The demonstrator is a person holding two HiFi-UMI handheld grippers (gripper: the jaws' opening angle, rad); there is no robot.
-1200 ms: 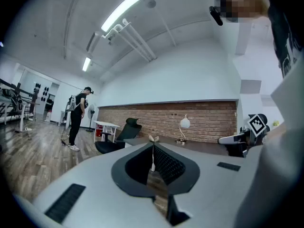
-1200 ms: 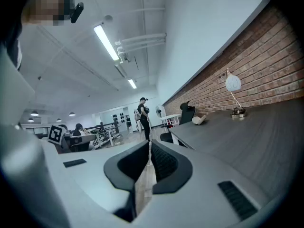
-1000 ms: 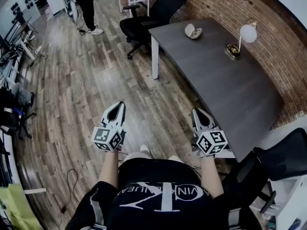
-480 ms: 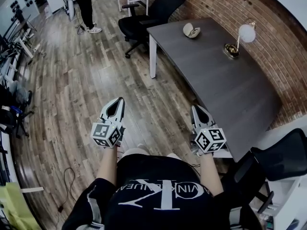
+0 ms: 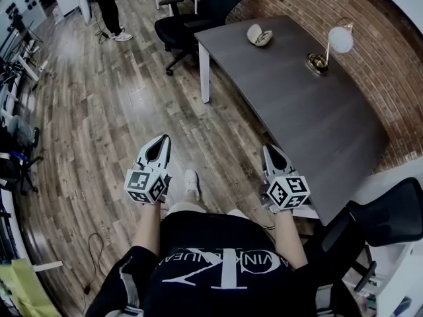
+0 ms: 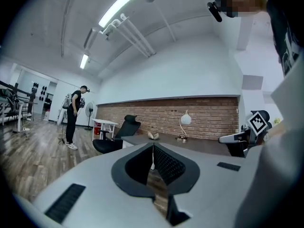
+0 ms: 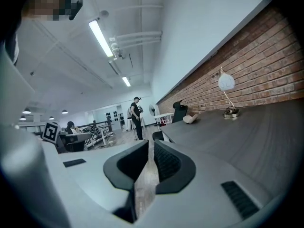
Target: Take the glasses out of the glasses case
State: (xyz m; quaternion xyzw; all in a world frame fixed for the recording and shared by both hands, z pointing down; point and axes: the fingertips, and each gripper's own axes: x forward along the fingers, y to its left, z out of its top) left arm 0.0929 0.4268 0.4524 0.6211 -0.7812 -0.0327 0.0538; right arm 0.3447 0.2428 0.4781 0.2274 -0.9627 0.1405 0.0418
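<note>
Glasses case (image 5: 259,35): twelve o'clock from your right gripper (image 5: 270,150), well apart, at the table's (image 5: 317,131) far end.
Nearer: your right; from your left gripper (image 5: 162,142) it lies at one o'clock.
Jaws: both closed, empty.

A white shoe (image 5: 192,184) has stepped into view between the left tongs (image 5: 163,140) and right tongs (image 5: 268,150).

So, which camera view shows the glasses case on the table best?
The head view: it looks down on the open glasses case at the far end of the table. The left and right gripper views show only a small, side-on glasses case far off.
</note>
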